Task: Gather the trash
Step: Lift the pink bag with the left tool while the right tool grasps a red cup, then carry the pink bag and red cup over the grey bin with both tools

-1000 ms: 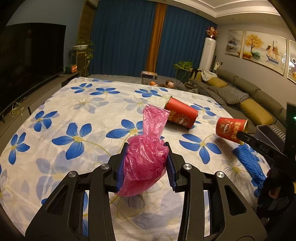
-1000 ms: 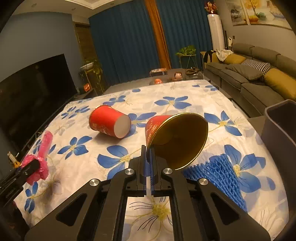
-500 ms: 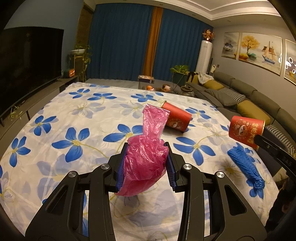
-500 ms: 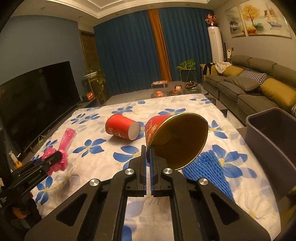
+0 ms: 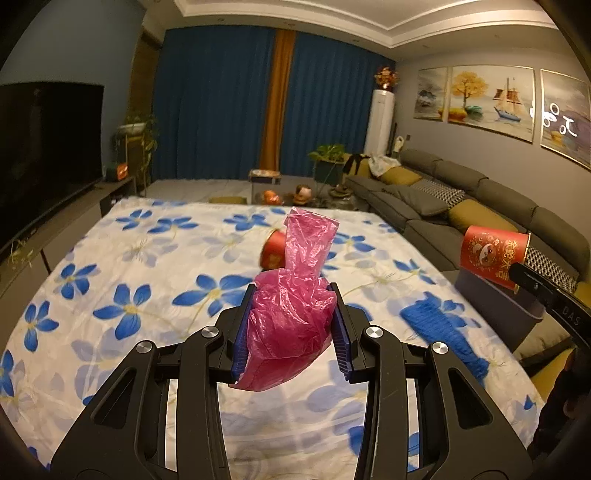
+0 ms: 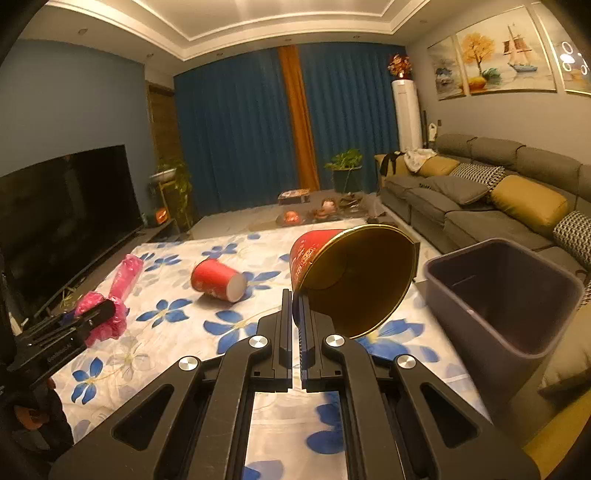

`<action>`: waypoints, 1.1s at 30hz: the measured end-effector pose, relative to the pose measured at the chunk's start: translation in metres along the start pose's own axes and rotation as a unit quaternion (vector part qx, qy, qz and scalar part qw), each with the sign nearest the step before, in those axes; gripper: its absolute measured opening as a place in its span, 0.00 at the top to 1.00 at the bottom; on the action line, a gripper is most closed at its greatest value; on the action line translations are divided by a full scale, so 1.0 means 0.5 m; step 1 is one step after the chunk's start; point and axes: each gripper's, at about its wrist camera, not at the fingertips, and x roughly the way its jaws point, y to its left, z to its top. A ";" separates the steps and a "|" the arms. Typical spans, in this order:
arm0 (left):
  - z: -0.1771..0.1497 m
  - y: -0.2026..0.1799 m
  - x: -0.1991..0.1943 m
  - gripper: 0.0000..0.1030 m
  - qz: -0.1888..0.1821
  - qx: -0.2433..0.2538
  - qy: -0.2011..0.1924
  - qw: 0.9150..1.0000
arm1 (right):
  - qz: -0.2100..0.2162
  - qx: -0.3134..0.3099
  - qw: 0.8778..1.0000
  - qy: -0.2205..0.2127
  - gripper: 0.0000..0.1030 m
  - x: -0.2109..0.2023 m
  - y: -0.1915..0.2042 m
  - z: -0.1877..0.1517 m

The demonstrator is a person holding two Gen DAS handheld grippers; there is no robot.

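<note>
light: dim, warm indoor glow from white coved ceiling (image 6: pixel 280 22) | glare: reflection on framed glass wall painting (image 5: pixel 561 122) | blur: slight softness on flowered white-and-blue cloth (image 5: pixel 110 258) | edges: fisheye bending, black corner vignette

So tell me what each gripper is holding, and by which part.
Left gripper: pink bag, clamped across its bunched middle. Right gripper: red cup, pinched by the rim wall.

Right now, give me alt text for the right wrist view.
The right gripper pinches the rim of a red paper cup, held near an empty grey bin. Another red cup lies on the floral sheet.
</note>
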 end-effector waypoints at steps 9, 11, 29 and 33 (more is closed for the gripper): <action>0.036 -0.110 -0.010 0.65 -0.033 0.033 -0.020 0.999 | -0.027 0.016 0.999 -0.023 0.96 -0.042 -0.081 0.019; 0.043 -0.138 -0.010 0.65 -0.042 0.042 -0.023 0.998 | -0.034 0.020 0.999 -0.027 0.96 -0.049 -0.098 0.022; 0.059 -0.394 0.030 0.65 -0.139 0.107 -0.027 0.984 | -0.108 0.043 0.992 -0.045 0.96 -0.098 -0.255 0.042; 0.063 -0.441 0.047 0.65 -0.155 0.115 -0.024 0.981 | -0.122 0.046 0.990 -0.047 0.96 -0.100 -0.279 0.044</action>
